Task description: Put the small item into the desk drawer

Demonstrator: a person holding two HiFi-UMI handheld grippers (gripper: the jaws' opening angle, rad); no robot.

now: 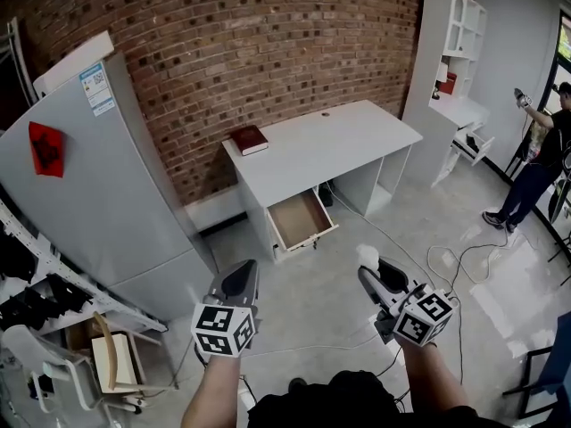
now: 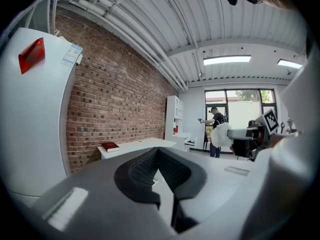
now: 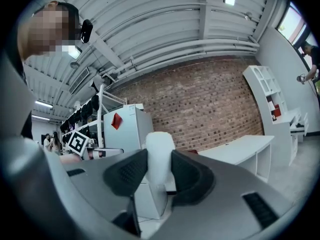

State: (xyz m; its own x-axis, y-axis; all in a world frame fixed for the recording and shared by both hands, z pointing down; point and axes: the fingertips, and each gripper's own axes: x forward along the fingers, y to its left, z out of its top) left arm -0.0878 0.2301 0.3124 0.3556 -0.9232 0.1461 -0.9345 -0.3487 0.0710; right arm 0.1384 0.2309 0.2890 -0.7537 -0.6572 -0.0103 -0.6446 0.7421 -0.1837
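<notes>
My right gripper (image 1: 373, 267) (image 3: 159, 171) is shut on a small white item (image 3: 160, 151), which stands upright between its dark pads and shows in the head view as a pale lump (image 1: 368, 255) at the jaw tips. My left gripper (image 1: 241, 281) (image 2: 157, 159) has its pads together with nothing between them. Both grippers hover level above the floor, short of the white desk (image 1: 352, 146). Its low drawer (image 1: 301, 220) is pulled out, and the wooden inside looks bare. A red book (image 1: 249, 139) lies on the desk's left end.
A grey fridge (image 1: 80, 185) stands at the left against the brick wall, with racks and a chair below it. White shelving (image 1: 451, 61) fills the right corner. Cables (image 1: 446, 261) trail over the floor near a person (image 1: 540, 154) at the right.
</notes>
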